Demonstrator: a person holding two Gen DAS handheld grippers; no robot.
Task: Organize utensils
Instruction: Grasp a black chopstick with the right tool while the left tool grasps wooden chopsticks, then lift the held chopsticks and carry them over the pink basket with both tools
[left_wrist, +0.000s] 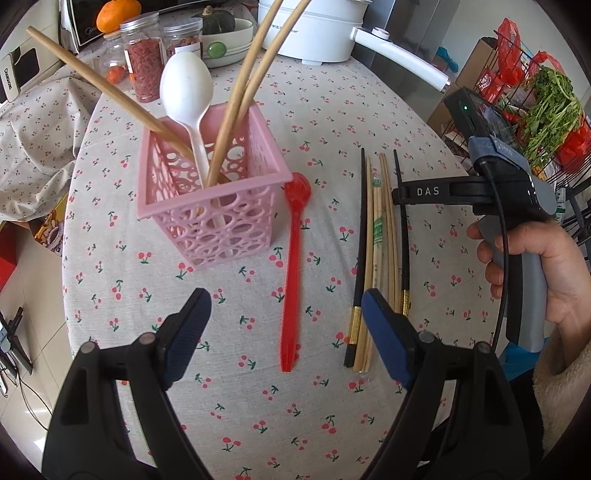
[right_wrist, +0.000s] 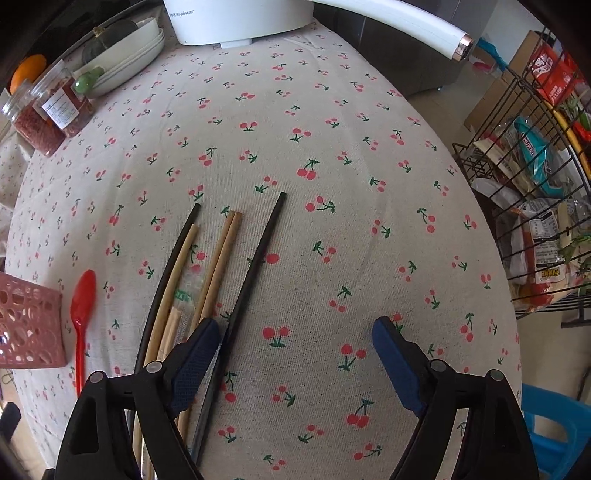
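A pink openwork basket (left_wrist: 210, 206) stands on the cherry-print tablecloth (left_wrist: 317, 122); it holds a white spoon (left_wrist: 186, 88) and three wooden chopsticks (left_wrist: 240, 99). A red spoon (left_wrist: 293, 266) lies flat just right of the basket. A bundle of black and wooden chopsticks (left_wrist: 380, 254) lies further right. My left gripper (left_wrist: 286, 317) is open and empty, hovering above the red spoon's handle. My right gripper (right_wrist: 295, 343) is open and empty above the table; its left finger (right_wrist: 199, 347) is over the loose chopsticks (right_wrist: 221, 266). The basket (right_wrist: 29, 325) and red spoon (right_wrist: 82, 310) also show at left in the right wrist view.
At the back stand two clear jars of red contents (left_wrist: 146, 62), a white bowl with a dark squash (left_wrist: 221, 33), an orange (left_wrist: 118, 14) and a white electric pot (left_wrist: 314, 29) with a long handle. A wire rack (right_wrist: 535, 206) with packets and greens stands off the table's right edge.
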